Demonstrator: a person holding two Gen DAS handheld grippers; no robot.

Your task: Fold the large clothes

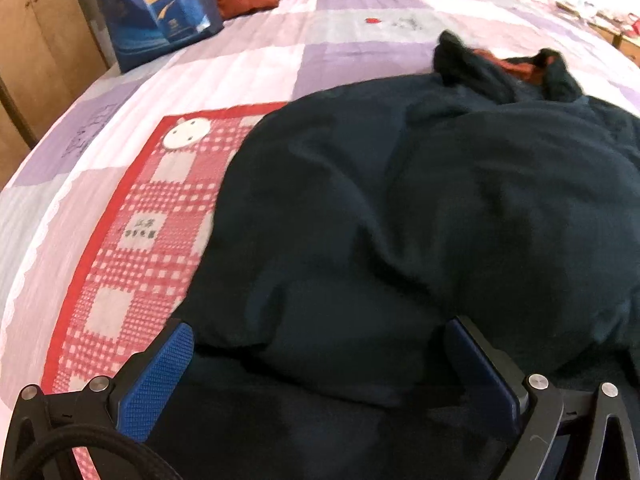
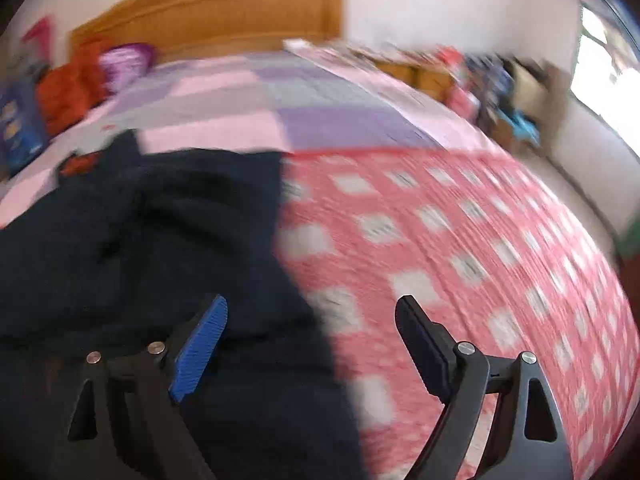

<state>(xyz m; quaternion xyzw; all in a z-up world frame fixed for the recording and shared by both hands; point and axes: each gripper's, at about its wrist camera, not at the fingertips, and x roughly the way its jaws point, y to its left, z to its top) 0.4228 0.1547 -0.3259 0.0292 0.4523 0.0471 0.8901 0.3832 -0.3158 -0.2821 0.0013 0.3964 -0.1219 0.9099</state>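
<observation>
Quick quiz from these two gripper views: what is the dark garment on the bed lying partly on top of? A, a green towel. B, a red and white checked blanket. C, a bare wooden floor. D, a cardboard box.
B: the dark garment overlaps one edge of the red and white checked blanket, which is spread on the purple patchwork bedcover.

Dark garment (image 1: 420, 208), rumpled, lying on bed
</observation>
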